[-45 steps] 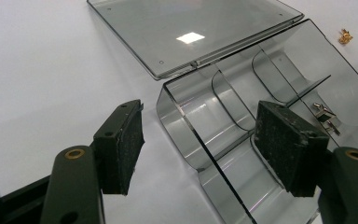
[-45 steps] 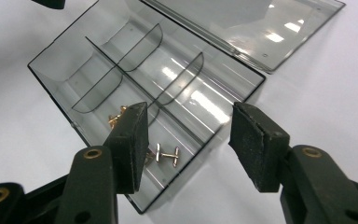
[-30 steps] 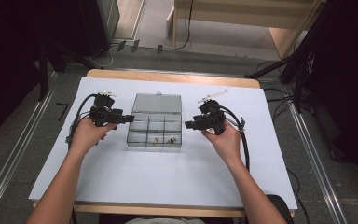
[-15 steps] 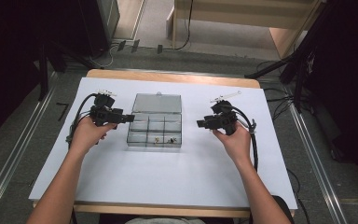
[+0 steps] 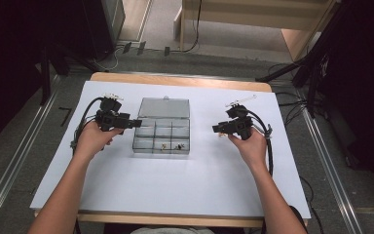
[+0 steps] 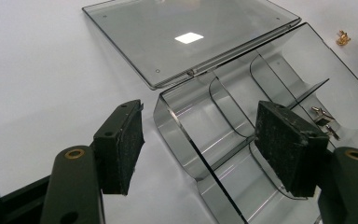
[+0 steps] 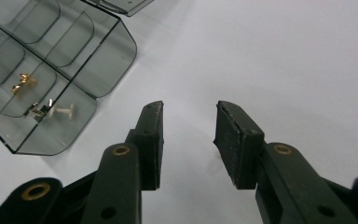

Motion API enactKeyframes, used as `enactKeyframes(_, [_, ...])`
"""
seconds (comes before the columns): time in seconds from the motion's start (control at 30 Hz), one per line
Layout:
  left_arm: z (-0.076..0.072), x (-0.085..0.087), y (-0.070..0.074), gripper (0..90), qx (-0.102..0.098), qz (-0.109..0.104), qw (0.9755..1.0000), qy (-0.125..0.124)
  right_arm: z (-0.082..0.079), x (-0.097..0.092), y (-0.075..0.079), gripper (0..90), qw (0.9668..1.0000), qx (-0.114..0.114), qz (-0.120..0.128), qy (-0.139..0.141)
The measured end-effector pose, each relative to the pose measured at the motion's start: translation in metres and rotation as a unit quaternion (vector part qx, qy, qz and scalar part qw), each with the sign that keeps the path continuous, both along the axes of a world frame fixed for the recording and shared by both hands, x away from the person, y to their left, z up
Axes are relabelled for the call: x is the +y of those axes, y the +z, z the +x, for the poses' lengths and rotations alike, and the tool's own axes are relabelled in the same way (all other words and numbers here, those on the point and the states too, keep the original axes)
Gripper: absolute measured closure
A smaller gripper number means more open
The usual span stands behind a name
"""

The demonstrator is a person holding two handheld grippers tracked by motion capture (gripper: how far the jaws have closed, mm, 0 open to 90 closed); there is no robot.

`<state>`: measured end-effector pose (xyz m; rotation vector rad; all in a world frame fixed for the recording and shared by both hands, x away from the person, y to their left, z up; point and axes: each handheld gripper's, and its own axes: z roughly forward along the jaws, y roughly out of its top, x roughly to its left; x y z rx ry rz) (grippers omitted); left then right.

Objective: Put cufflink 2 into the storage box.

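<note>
Since a second ago your right gripper [image 5: 218, 129] has drawn away from the clear compartment box [image 5: 161, 132], out toward the right side of the white sheet, and its jaws have just been closing with nothing between them. They stand at a middling gap now, pads apart over bare white sheet [image 5: 175, 185] in the right gripper view, with the box's corner off to the upper left of them.

That box sits in the middle of the sheet, between your two hands. Its lid [image 5: 165, 107] lies folded back flat on the far side, hinged to the tray. You can see the tray's dividers in the left gripper view, and in the near row of compartments there is a small gold piece [image 7: 21, 83] and, one compartment over, a small silver piece [image 7: 39, 109]. Another small gold piece [image 6: 342, 37] lies outside the box on the sheet, beyond its far wall in the left gripper view.

Your left gripper [image 5: 137, 122] is at the box's left end, where it was before. Its jaws are wide and straddle the tray's end wall: one pad [image 6: 121, 144] hangs outside the wall, the other sits over the tray's inside. Neither pad presses on the wall.

The sheet covers a wooden table [image 5: 175, 80], whose edge shows along the far side.
</note>
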<state>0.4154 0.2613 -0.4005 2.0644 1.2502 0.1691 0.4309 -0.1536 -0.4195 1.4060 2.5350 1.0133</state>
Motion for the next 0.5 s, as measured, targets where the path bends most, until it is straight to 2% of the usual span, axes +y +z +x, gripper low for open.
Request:
enactKeyframes(0.2, [0.0,0.0,0.0,33.6,0.0,0.001,1.0,0.0,0.004,-0.001,-0.01,65.0,0.9997,0.006,-0.024,0.009])
enactKeyframes(0.3, [0.0,-0.001,0.0,33.6,0.0,0.001,1.0,-0.001,0.007,-0.002,-0.015,65.8,0.9996,0.015,-0.024,0.011])
enactKeyframes(0.5, [0.0,-0.001,0.0,33.6,0.0,0.0,1.0,-0.001,0.012,0.002,-0.023,66.0,0.999,0.015,-0.039,0.015])
